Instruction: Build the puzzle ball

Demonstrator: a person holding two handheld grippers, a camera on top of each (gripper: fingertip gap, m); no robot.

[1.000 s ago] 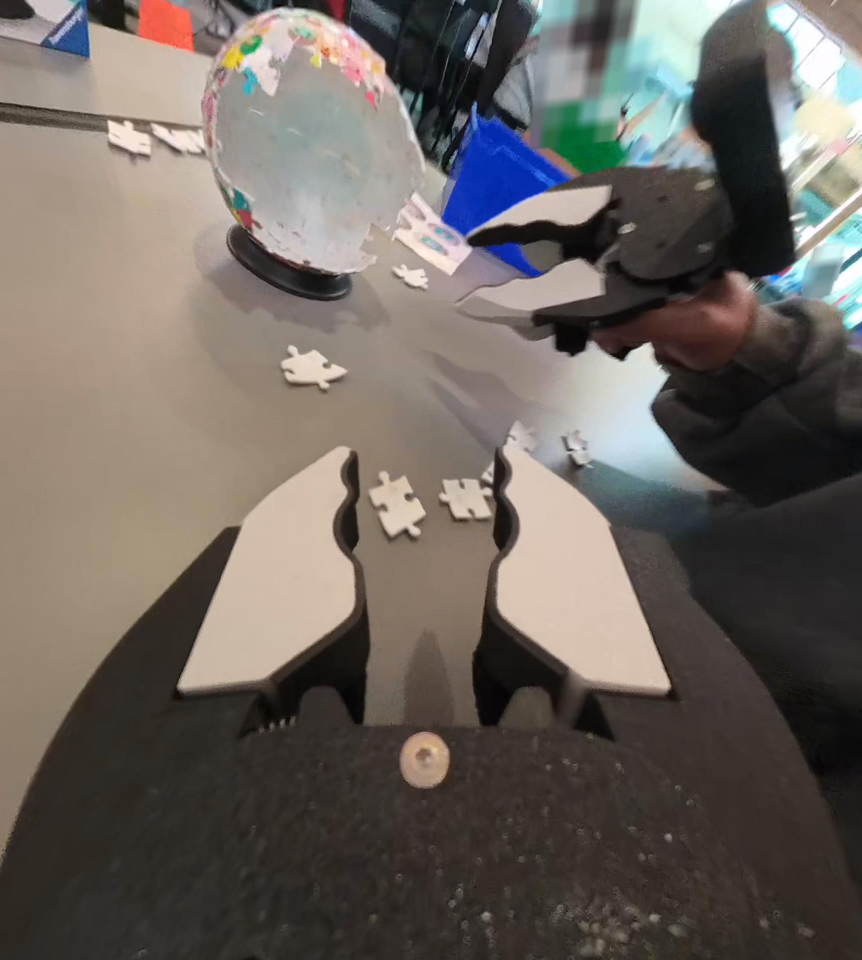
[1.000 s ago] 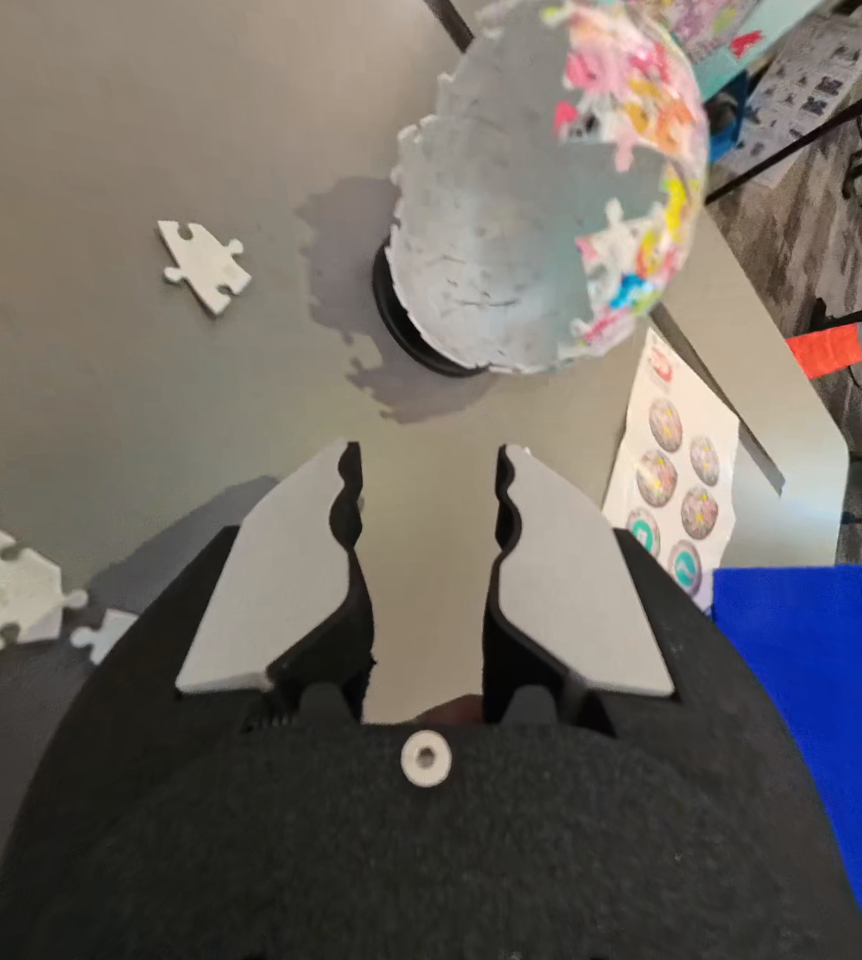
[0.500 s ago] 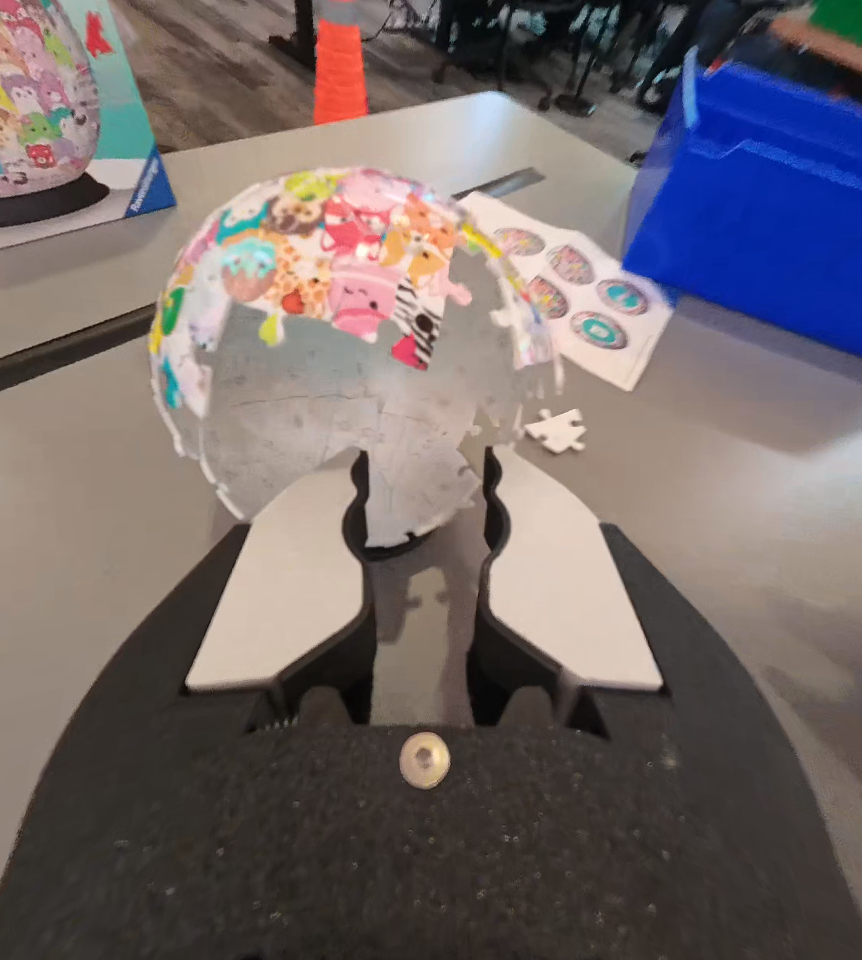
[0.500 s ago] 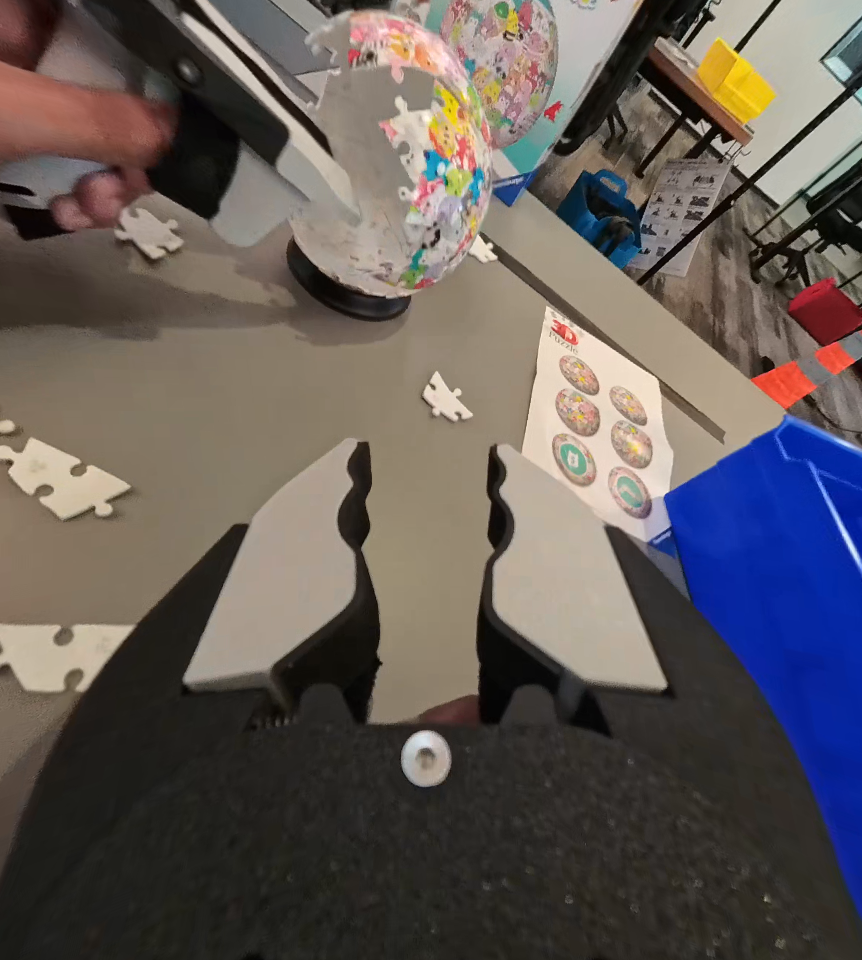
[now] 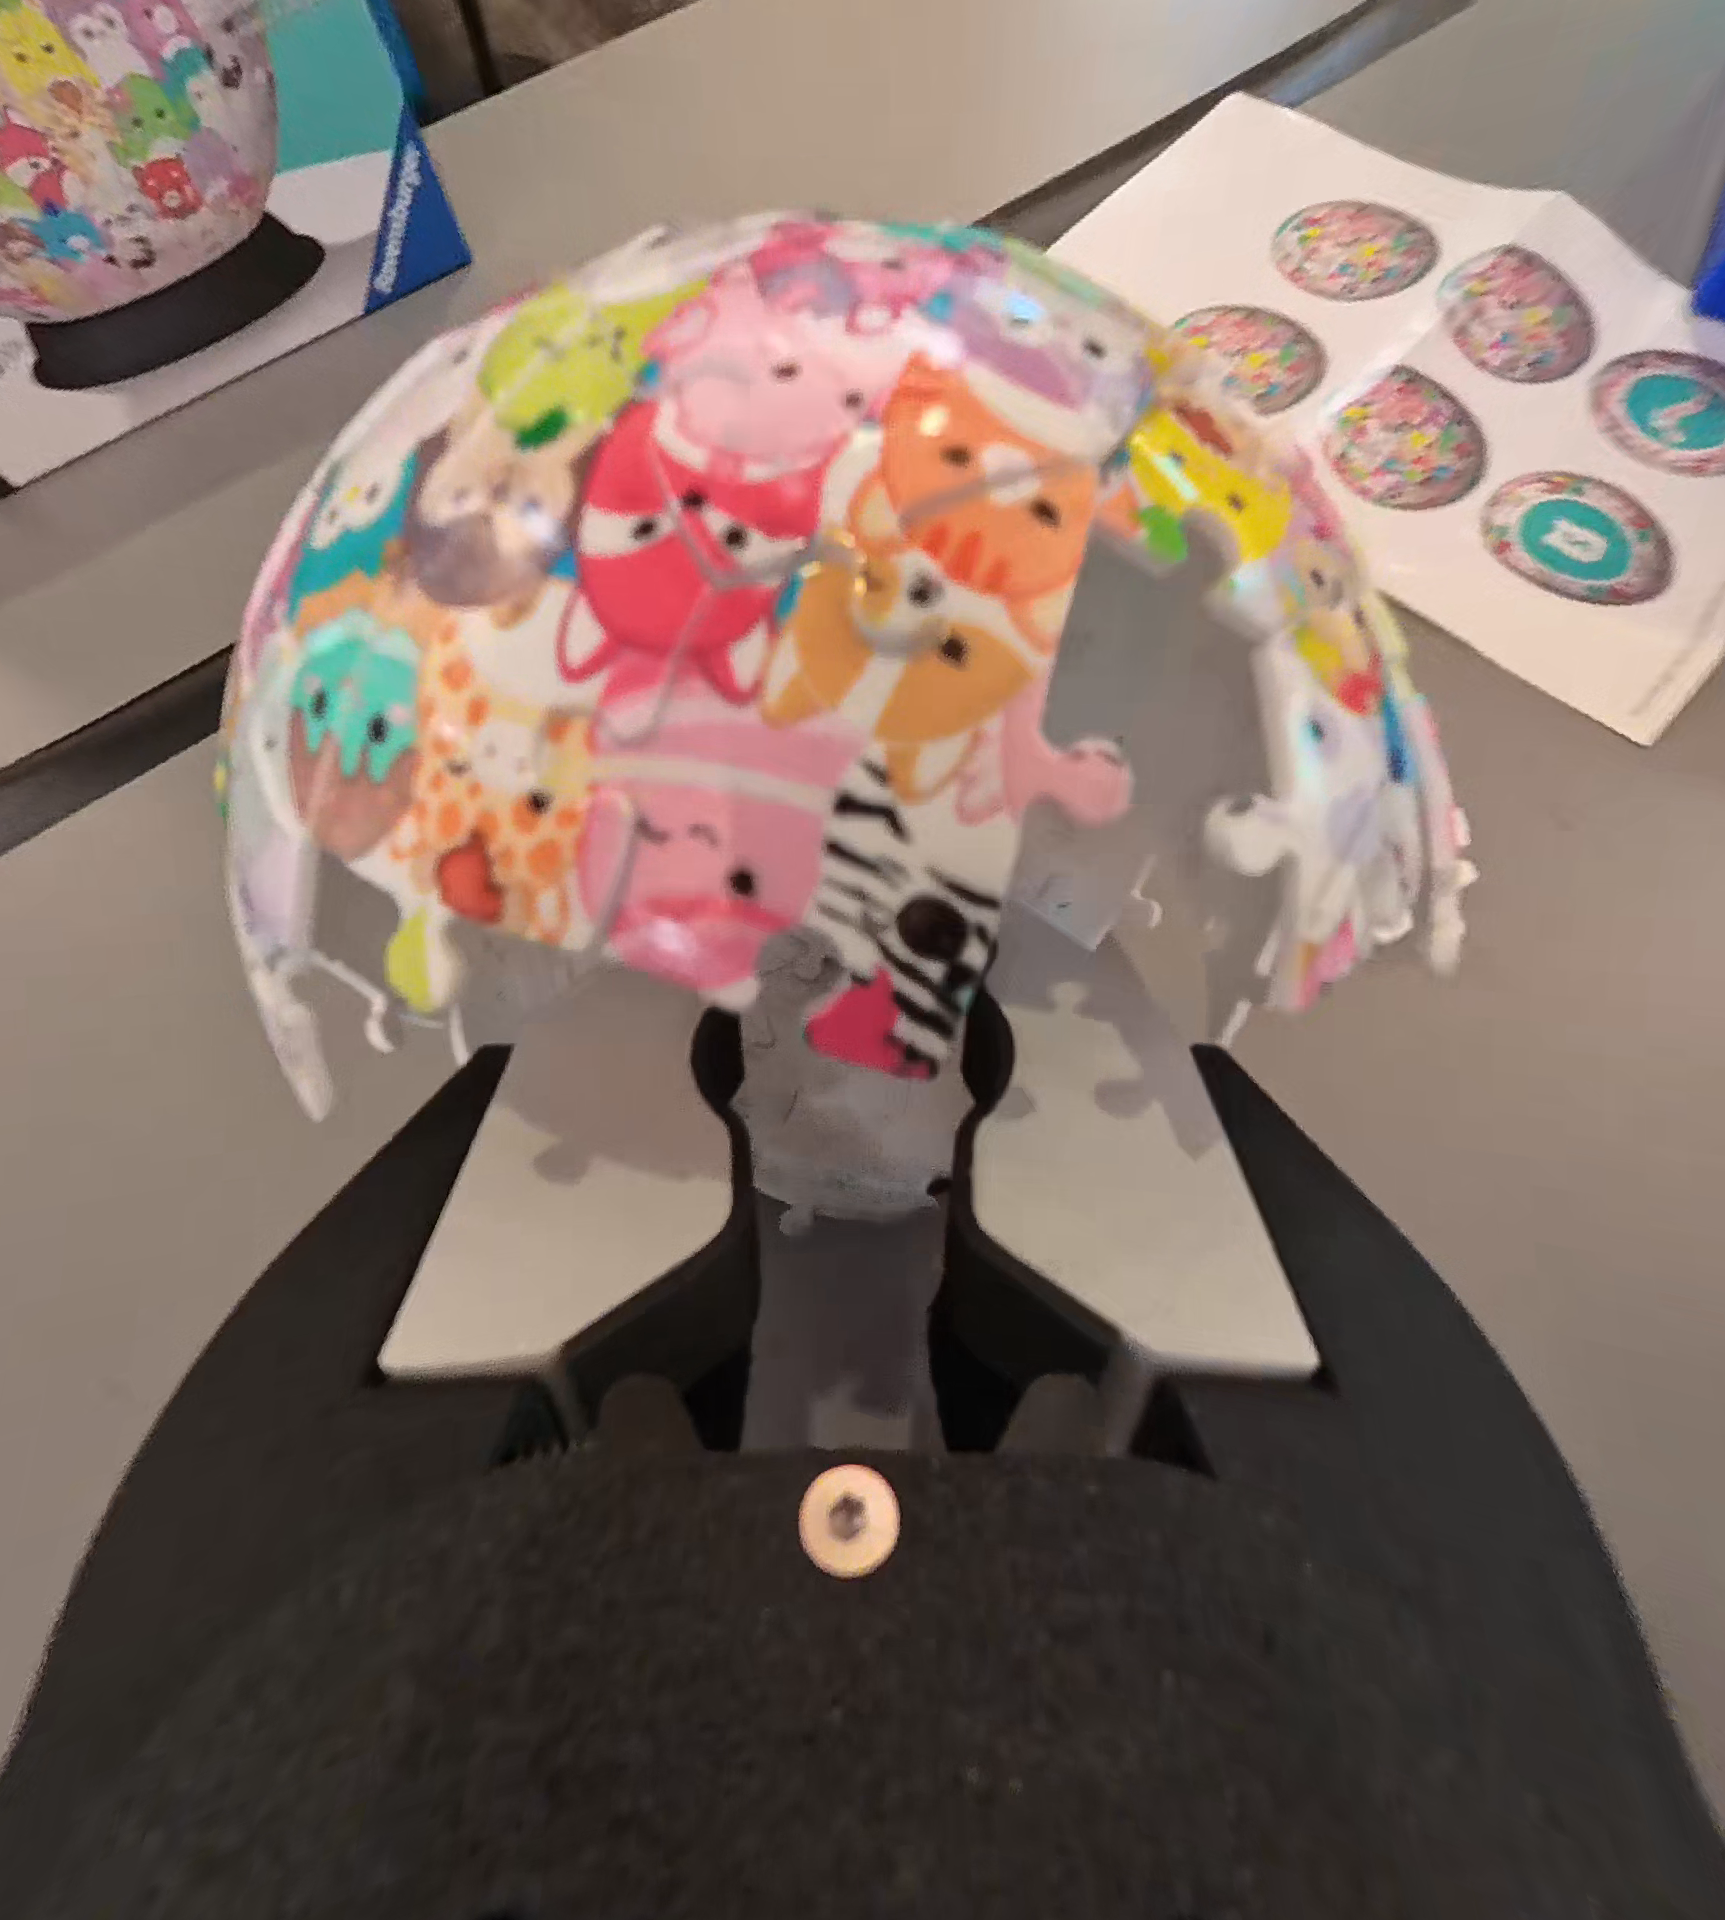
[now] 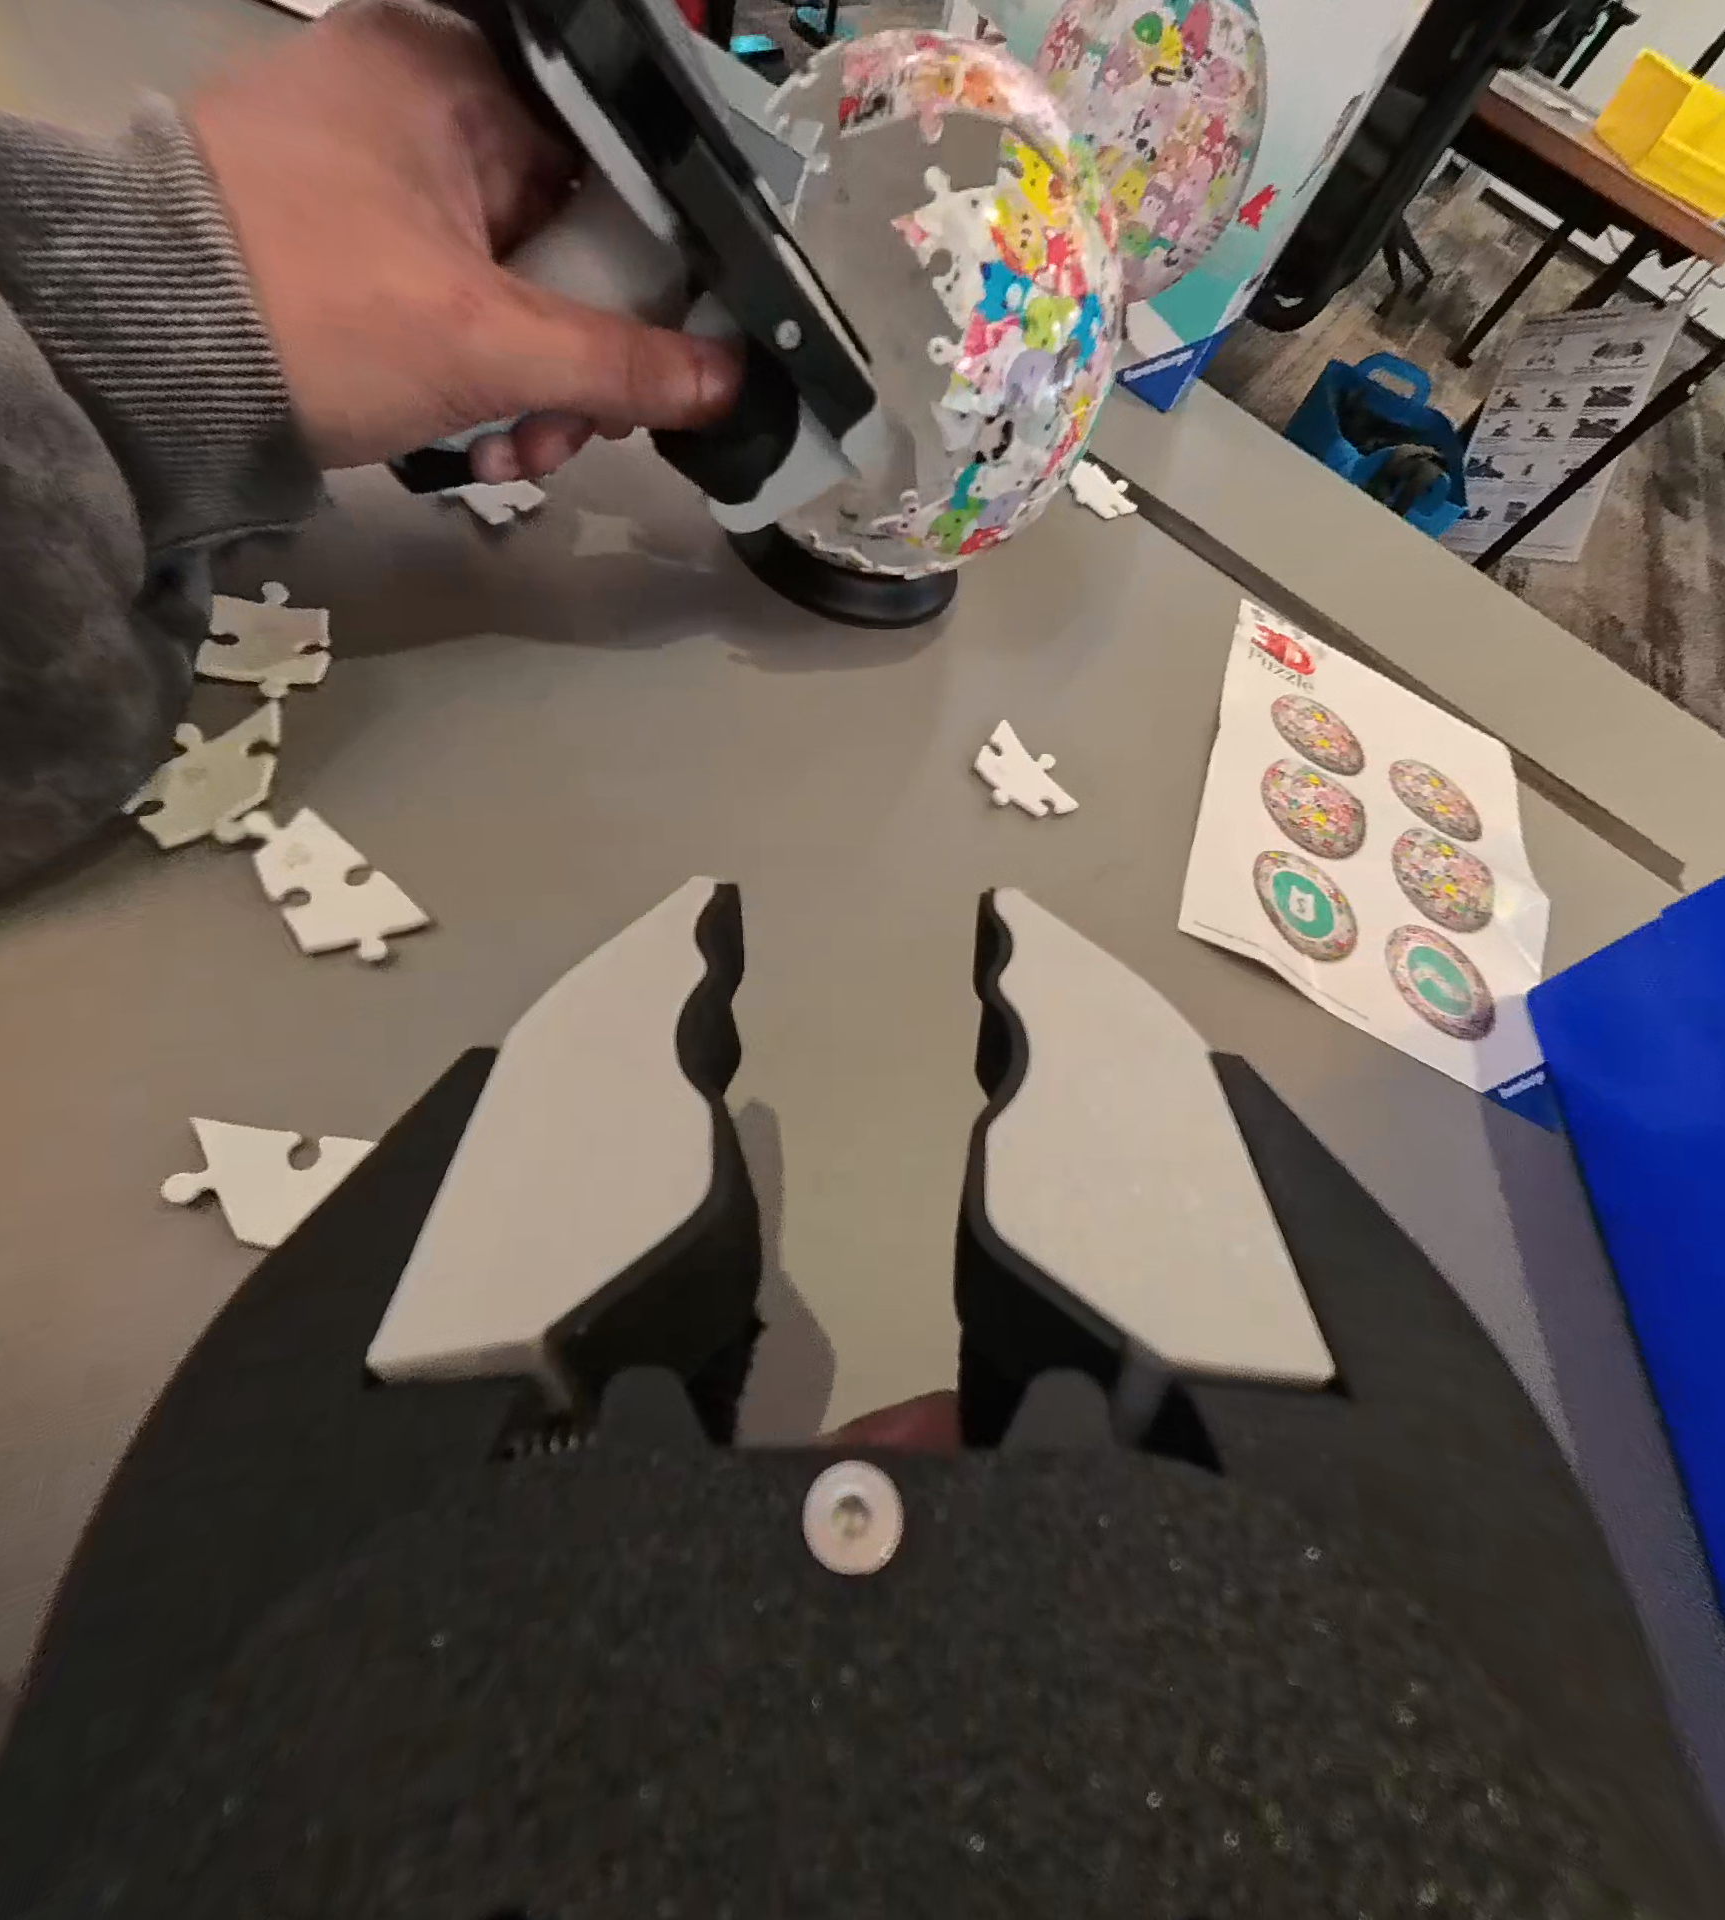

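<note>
The ball, half built, sits on its stand at 12 o'clock of the left gripper, whose jaws are parted around its lower rim. It should be steadied gently. The right gripper is held open and empty; a loose piece lies at 1 o'clock.

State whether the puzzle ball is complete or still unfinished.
Unfinished. The puzzle ball has open gaps showing its grey inside, and loose pieces lie on the table.

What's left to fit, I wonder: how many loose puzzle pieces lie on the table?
7 loose pieces: one behind the puzzle ball, one under the hand, three by the sleeve, one left of the right gripper, one near the leaflet. The sleeve may hide more.
</note>
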